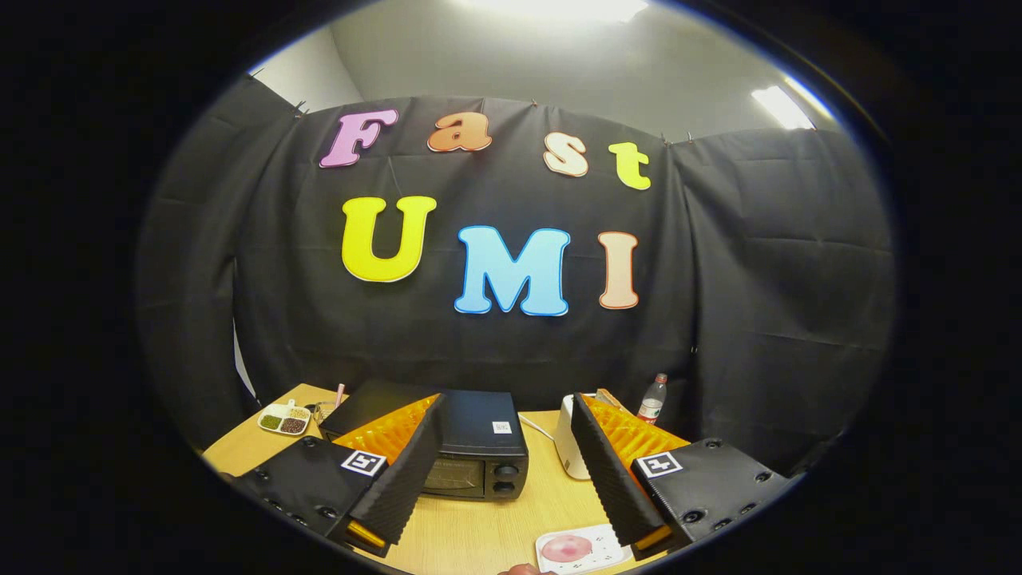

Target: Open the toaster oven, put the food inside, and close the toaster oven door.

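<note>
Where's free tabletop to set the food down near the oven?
Bare table in front of the closed toaster oven, between the open gripper fingers, up to the food plate. Narrow strip between oven and white appliance. Crowded left of the oven: divided dish.

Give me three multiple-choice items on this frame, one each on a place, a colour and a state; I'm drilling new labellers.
1. Where is the toaster oven?
A. ahead of the gripper, seen between its fingers
B. on the floor
C. on the white tray

2. What colour is the bottle cap?
A. blue
B. red
C. green

3. How is the oven door?
A. off
B. wide open
C. closed

1 A: it stands on the table between the spread fingers.
2 B: the cap is red.
3 C: the door sits flush.
</note>
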Demonstrator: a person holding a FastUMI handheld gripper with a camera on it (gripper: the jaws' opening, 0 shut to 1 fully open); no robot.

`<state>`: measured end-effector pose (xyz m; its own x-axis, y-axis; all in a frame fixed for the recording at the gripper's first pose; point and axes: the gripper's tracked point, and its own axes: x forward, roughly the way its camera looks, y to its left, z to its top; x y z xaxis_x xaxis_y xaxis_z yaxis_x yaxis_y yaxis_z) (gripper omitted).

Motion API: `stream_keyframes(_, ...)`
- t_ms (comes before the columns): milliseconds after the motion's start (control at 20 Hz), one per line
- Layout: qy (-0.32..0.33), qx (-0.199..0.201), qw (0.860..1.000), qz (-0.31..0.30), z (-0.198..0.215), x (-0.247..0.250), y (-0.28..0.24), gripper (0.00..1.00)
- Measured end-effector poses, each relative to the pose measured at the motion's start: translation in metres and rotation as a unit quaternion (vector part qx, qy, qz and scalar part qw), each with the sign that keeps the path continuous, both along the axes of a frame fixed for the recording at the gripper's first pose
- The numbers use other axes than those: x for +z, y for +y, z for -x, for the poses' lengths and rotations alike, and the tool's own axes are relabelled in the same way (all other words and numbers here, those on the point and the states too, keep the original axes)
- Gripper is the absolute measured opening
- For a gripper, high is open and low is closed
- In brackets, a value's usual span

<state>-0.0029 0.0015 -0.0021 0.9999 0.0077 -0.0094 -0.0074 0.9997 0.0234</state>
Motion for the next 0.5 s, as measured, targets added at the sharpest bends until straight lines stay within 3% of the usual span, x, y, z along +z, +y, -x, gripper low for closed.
stream_keyframes(500,0.018,0.004,1.000,0.008,-0.008,-0.015,0.004,0.98)
